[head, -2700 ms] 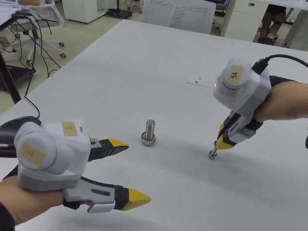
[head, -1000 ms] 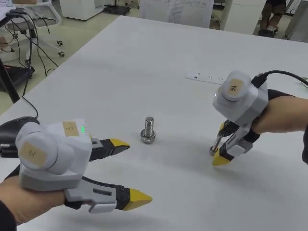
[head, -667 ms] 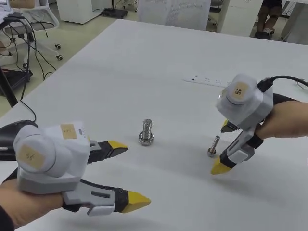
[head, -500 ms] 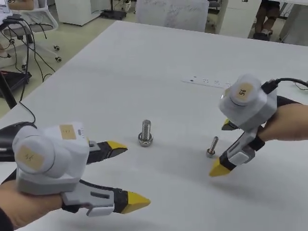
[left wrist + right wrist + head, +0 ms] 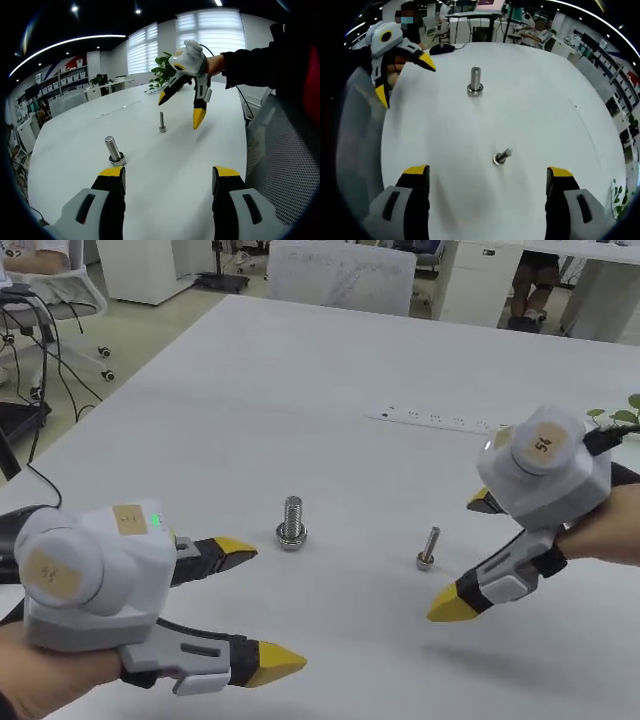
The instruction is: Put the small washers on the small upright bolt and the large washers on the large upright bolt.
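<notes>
Left white gripper with yellow tips [image 5: 270,608]: jaws held wide, empty, over the white bench [image 5: 300,380]. Large upright steel bolt [image 5: 291,523]: ringed at base. Small steel bolt [image 5: 428,548]: slightly tilted, likewise ringed. Right gripper [image 5: 458,558]: jaws wide, empty. Task judged near completion.

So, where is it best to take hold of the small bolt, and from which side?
Grip the small bolt on its shank, above the wider base on the table. Come from the right, where the open right claw faces it; the shank stands nearly upright, so jaws can close across it.
</notes>
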